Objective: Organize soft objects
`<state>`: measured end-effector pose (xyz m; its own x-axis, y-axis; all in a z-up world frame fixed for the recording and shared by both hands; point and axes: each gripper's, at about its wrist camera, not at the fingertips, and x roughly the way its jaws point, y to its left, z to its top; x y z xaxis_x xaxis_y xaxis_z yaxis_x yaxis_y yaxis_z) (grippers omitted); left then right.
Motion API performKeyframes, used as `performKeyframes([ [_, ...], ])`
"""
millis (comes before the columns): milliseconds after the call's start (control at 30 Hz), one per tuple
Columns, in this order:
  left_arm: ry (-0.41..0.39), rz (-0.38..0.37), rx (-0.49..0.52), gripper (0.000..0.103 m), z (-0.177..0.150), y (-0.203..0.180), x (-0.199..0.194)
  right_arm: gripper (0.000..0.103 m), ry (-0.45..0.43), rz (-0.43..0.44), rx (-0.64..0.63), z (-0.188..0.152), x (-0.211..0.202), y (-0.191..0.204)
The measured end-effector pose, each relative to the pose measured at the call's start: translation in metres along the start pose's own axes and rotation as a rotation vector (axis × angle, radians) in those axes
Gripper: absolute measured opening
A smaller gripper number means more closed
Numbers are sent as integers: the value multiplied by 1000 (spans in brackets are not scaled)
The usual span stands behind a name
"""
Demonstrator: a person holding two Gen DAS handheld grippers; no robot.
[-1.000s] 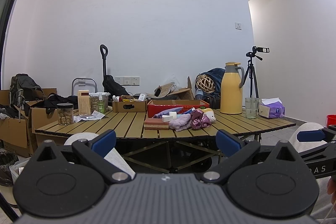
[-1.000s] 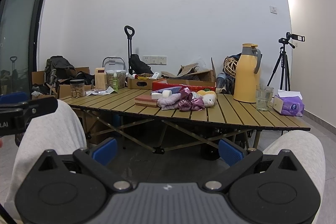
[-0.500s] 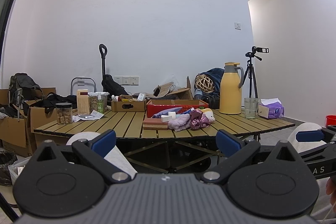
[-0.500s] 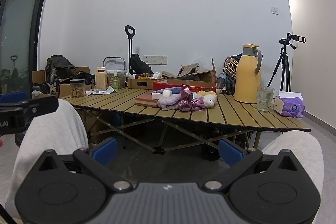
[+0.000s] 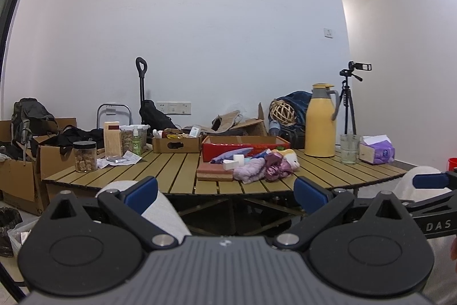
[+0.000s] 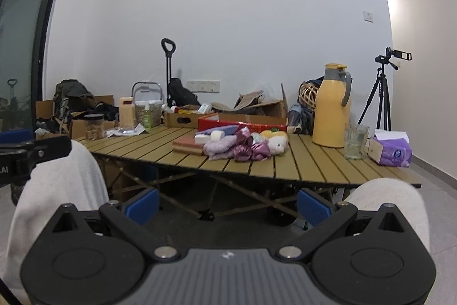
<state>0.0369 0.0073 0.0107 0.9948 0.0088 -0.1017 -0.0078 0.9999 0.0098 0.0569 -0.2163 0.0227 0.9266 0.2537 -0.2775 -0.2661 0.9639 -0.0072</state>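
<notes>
A pile of soft things (image 5: 258,166) lies mid-table: lilac cloth, shiny purple fabric, a yellow-white plush toy (image 5: 290,159), white sponges, and a pink sponge block (image 5: 214,171) at its left. The pile also shows in the right wrist view (image 6: 242,146). A red box (image 5: 242,143) stands just behind it. My left gripper (image 5: 225,195) is open and empty, well short of the table's near edge. My right gripper (image 6: 227,205) is open and empty, low between the person's knees, far from the pile.
The slatted table (image 5: 177,170) also carries a yellow thermos (image 5: 320,120), a glass (image 5: 350,149), a purple tissue pack (image 5: 377,152), jars (image 5: 85,156), a wooden block and a cardboard tray (image 5: 175,143). Cardboard boxes and bags stand at left; a tripod (image 6: 380,93) at right.
Both views have shifted slightly upward; the table sits a little lower in frame. The grippers stay open and nothing on the table has moved.
</notes>
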Motion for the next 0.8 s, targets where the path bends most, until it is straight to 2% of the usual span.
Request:
performKeyframes([
  [233, 47, -2, -21, 103, 10, 11, 72, 103, 6, -41, 8, 19, 60, -22],
  [433, 71, -6, -12, 103, 18, 14, 142, 103, 34, -62, 30, 38, 127, -40],
  [600, 188, -18, -67, 103, 19, 28, 209, 103, 34, -58, 37, 47, 183, -46],
  [800, 216, -23, -48, 103, 16, 35, 277, 103, 72, -50, 42, 52, 258, -56],
])
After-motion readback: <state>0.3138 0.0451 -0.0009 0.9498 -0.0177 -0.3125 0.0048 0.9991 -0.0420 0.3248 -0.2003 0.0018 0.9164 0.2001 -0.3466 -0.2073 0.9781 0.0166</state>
